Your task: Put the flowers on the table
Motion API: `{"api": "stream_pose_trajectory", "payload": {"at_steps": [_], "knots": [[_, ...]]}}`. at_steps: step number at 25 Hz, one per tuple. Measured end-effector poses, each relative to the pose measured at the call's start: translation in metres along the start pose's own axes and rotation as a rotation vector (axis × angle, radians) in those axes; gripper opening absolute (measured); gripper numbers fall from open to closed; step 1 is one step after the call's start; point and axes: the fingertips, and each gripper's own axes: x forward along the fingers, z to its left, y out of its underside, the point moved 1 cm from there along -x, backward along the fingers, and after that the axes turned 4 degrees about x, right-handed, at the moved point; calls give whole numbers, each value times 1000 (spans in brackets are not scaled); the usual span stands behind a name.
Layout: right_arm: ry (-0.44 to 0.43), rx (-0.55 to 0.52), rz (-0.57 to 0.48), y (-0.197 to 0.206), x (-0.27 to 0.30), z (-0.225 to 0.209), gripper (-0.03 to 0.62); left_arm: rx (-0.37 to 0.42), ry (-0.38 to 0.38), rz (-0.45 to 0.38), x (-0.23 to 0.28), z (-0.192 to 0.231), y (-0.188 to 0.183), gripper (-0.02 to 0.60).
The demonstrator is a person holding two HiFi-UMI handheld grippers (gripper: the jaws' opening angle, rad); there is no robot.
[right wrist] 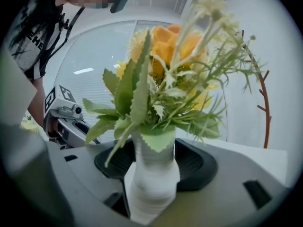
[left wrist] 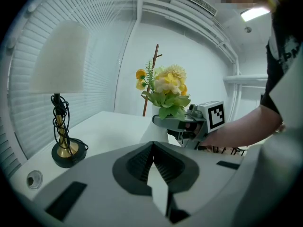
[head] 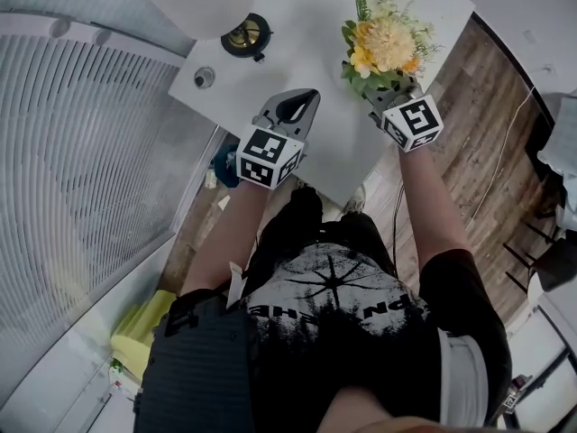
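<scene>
The right gripper is clamped round the neck of a white vase, so the yellow flowers stand upright over the table. The left gripper is pinched closed on nothing, just beside it.

Home-type room, bedroom or lounge: white rectangular desk, brass-based lamp with white shade ahead-left of left tongs, white slatted window blinds further left, brown wood-plank floor right, wall air conditioner above.

Head view looks steeply down on the bench; each gripper view looks closely along its own jaws; all three share the flowers.
</scene>
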Motion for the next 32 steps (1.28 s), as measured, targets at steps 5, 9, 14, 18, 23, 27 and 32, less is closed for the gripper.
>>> {"api": "stream_pose_trajectory", "payload": {"at_steps": [5, 9, 14, 18, 23, 27, 32], "knots": [[7, 16, 4, 2, -6, -1, 258, 7, -10, -2, -3, -1, -6, 12], [12, 12, 27, 3, -10, -1, 262, 12, -16, -21, -4, -4, -15, 12], [20, 15, 57, 8, -22, -1, 261, 20, -24, -40, -4, -12, -26, 12], [26, 37, 79, 11, -38, -1, 261, 26, -32, -58, -6, -21, -36, 12], [33, 45, 91, 6, -57, 0, 261, 23, -46, -90, -10, -34, -51, 12], [31, 27, 95, -3, -71, 3, 258, 34, -51, -110, -12, -46, -62, 12], [18, 32, 86, -18, -85, 7, 174, 42, -59, -148, -14, -59, -76, 12]]}}
